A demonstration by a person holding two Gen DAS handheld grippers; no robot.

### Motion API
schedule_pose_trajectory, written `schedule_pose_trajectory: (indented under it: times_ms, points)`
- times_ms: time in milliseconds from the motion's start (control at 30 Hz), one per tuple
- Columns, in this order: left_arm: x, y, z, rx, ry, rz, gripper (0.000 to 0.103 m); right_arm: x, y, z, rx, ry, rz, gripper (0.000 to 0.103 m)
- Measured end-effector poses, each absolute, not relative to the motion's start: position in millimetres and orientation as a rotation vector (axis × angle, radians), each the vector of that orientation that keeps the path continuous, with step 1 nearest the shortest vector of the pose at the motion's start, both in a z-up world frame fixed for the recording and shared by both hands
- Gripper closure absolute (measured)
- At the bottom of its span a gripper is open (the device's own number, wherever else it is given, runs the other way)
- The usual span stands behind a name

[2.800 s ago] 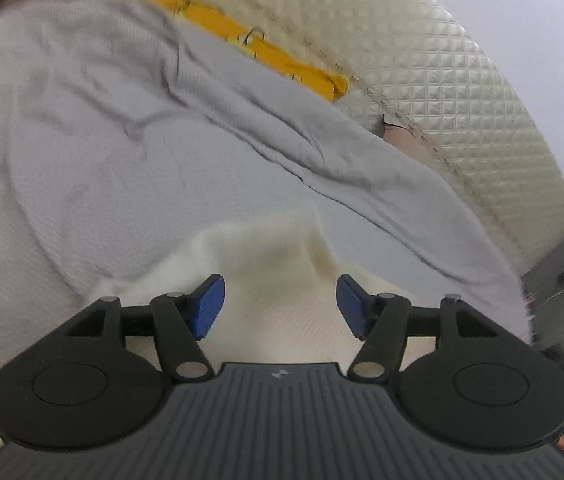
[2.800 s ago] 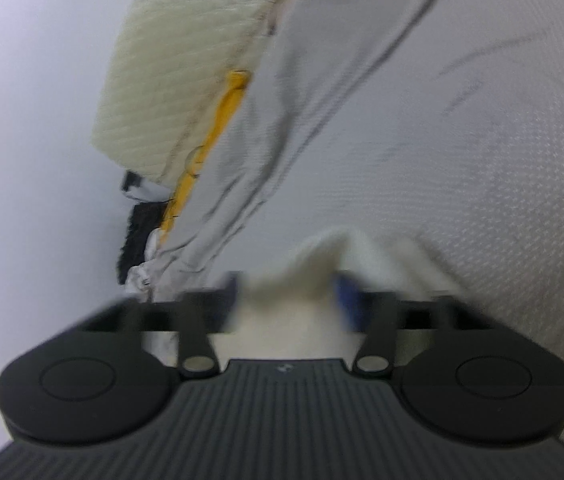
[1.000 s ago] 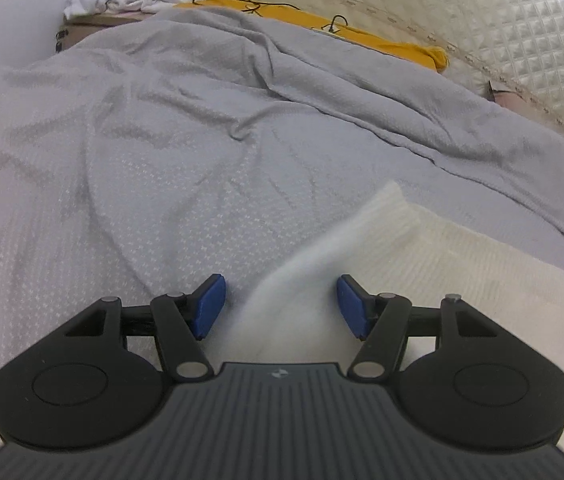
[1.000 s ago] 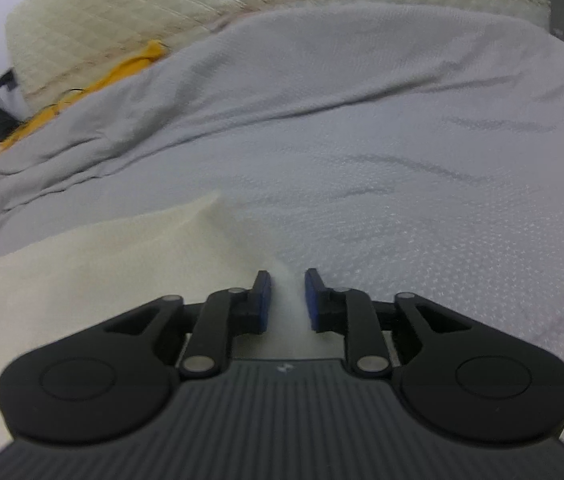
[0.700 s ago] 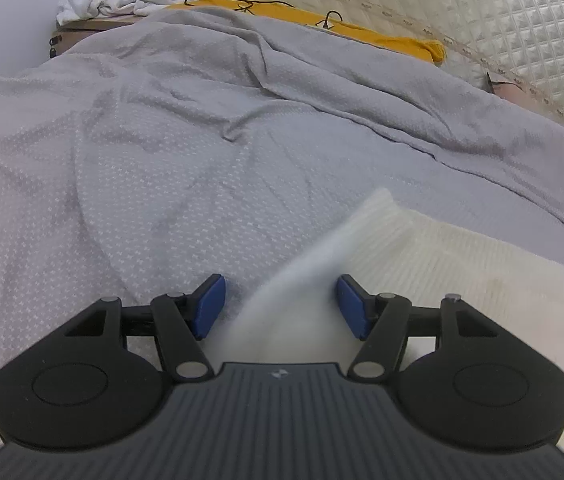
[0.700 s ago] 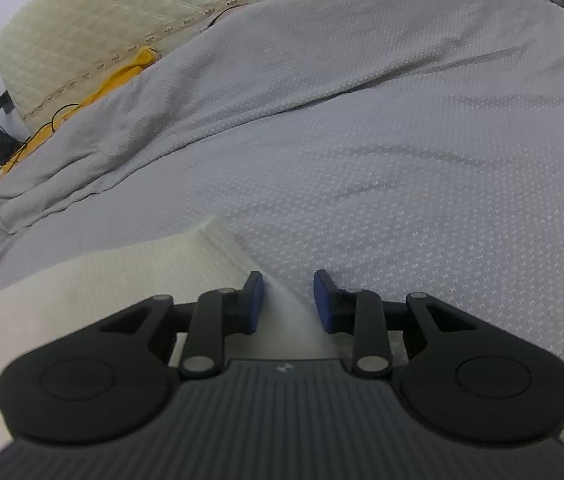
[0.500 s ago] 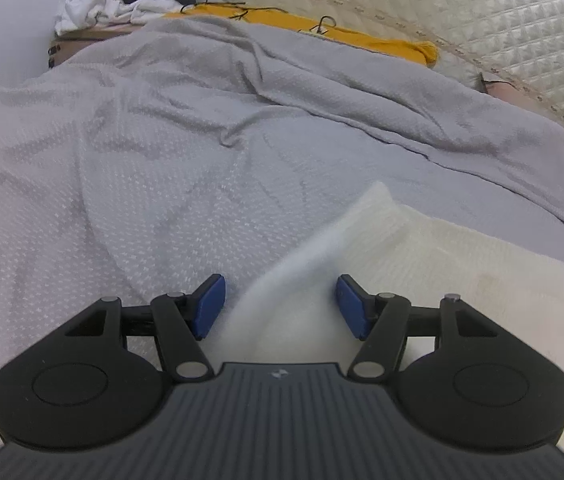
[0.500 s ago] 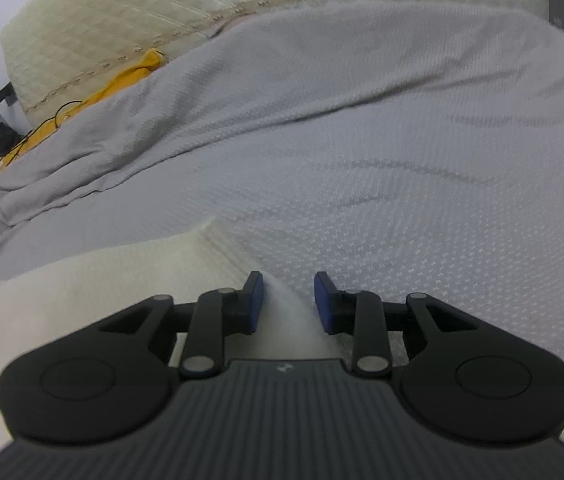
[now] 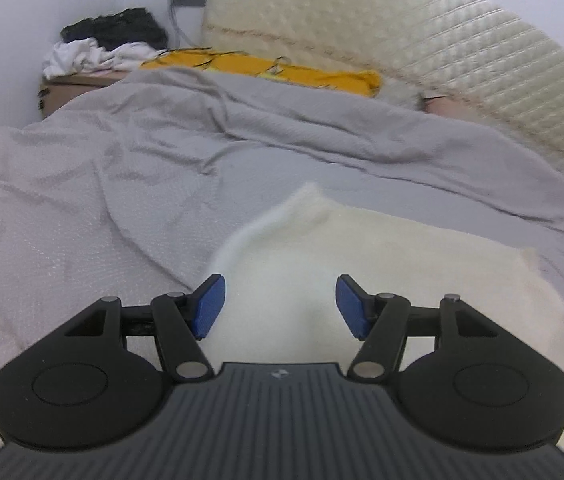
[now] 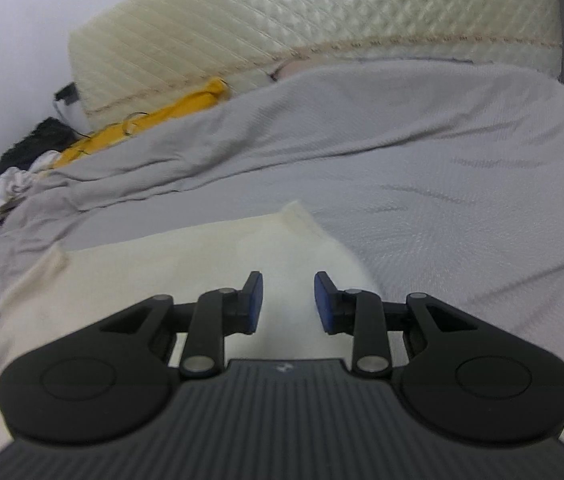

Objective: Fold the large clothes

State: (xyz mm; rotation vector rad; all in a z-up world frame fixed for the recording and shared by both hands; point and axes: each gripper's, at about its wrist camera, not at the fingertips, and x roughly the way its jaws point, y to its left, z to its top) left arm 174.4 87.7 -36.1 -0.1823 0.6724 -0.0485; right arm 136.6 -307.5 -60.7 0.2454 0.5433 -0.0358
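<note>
Two grippers — left gripper (image 9: 277, 306); right gripper (image 10: 288, 303) — one cream garment (image 9: 382, 256).

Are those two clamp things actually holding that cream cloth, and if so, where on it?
It cannot be told. The cream garment fills the gap of both the left gripper and right gripper, near its two corners, but no pad visibly pinches it.

Cream knit garment (image 9: 382, 256) spread flat across the grey bedspread (image 9: 81, 208). One corner (image 10: 294, 210) peaks up. Near edge blurred.
</note>
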Motion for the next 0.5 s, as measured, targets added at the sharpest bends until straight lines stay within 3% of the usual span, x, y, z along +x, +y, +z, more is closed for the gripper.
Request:
schedule_pose_trajectory:
  times_ms: [500]
  points:
    - [49.1,27.0,-11.7,-0.167,0.645,-0.267,0.036,33.7,-267.2,-66.6,0.406,0.62,0.065,0.07]
